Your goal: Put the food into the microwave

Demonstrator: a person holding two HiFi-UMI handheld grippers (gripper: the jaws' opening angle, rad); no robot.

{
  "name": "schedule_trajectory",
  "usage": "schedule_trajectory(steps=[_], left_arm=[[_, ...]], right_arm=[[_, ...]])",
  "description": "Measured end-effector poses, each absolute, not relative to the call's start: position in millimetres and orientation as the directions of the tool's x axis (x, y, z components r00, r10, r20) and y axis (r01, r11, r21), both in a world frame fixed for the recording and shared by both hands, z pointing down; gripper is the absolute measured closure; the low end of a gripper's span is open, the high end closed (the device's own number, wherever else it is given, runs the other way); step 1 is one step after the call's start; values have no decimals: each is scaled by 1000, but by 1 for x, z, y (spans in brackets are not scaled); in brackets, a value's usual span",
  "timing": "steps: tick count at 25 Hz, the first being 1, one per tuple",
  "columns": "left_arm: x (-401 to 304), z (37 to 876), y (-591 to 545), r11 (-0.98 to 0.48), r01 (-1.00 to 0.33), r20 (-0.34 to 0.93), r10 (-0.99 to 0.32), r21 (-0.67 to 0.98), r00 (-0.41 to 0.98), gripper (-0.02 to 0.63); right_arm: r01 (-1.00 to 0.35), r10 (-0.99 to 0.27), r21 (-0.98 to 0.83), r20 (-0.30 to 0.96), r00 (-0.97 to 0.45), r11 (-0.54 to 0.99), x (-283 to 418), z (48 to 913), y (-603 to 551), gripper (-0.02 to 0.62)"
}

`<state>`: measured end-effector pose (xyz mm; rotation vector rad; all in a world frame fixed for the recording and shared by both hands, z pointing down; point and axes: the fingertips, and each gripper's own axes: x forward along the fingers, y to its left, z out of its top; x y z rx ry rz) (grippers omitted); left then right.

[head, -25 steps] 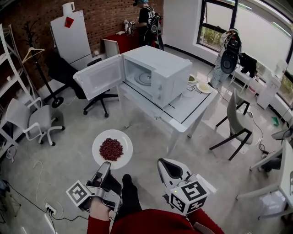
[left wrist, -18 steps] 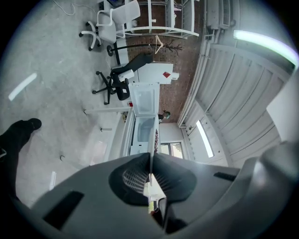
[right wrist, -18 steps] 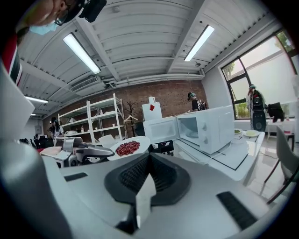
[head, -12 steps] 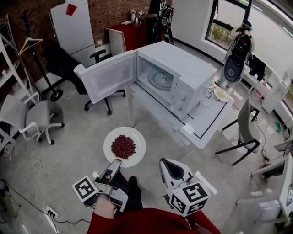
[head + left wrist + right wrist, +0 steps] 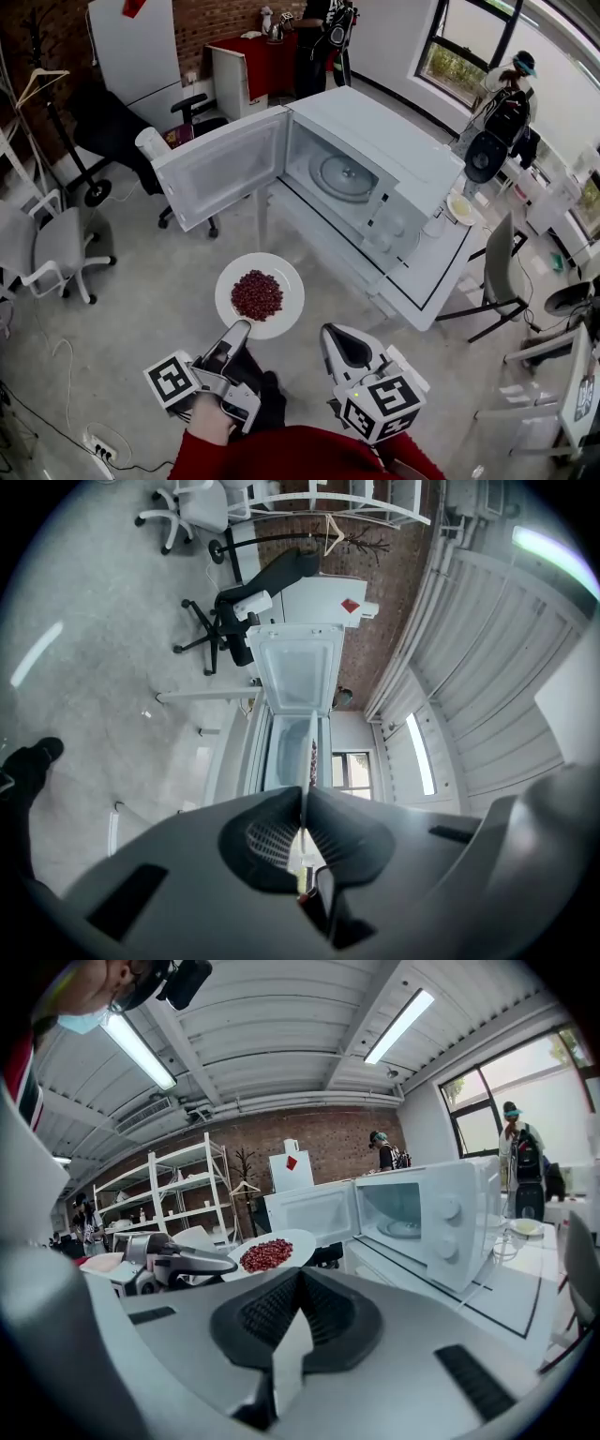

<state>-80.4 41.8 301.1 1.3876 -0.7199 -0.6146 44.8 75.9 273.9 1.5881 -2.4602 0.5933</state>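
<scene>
A white plate [image 5: 281,281] piled with red beans [image 5: 256,294] hangs in the air in front of the table. My left gripper [image 5: 240,330] is shut on the plate's near rim. In the left gripper view the plate [image 5: 309,747] shows edge-on, pinched between the pads. The white microwave [image 5: 398,150] stands on the table with its door [image 5: 220,167] swung wide open to the left and its glass turntable [image 5: 345,176] bare. My right gripper [image 5: 339,345] is shut and holds nothing, to the right of the plate. The right gripper view shows the beans [image 5: 267,1254] and microwave [image 5: 441,1218] ahead.
The white table [image 5: 431,272] carries a small dish [image 5: 459,208] behind the microwave. Office chairs [image 5: 42,246] stand at the left and a dark chair [image 5: 502,272] at the right. People stand at the back [image 5: 323,28]. My shoe [image 5: 272,398] is below.
Both grippers and the plate have come closer to the open microwave, which now looks larger and nearer. The grip on the plate is unchanged.
</scene>
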Motion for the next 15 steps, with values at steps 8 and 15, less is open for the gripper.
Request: schedule_trajectory(steps=[8,15], left_arm=[[-77,306,-12,92,-20,81,-716,996,693,583],[-72,309,-59,89,-19,75,-685,996,725,583]], right_arm=[[-920,-843,-227,376,-385,319,40,282,28,581],[-938,-850,-212,403,-340,275,42,290,-9,581]])
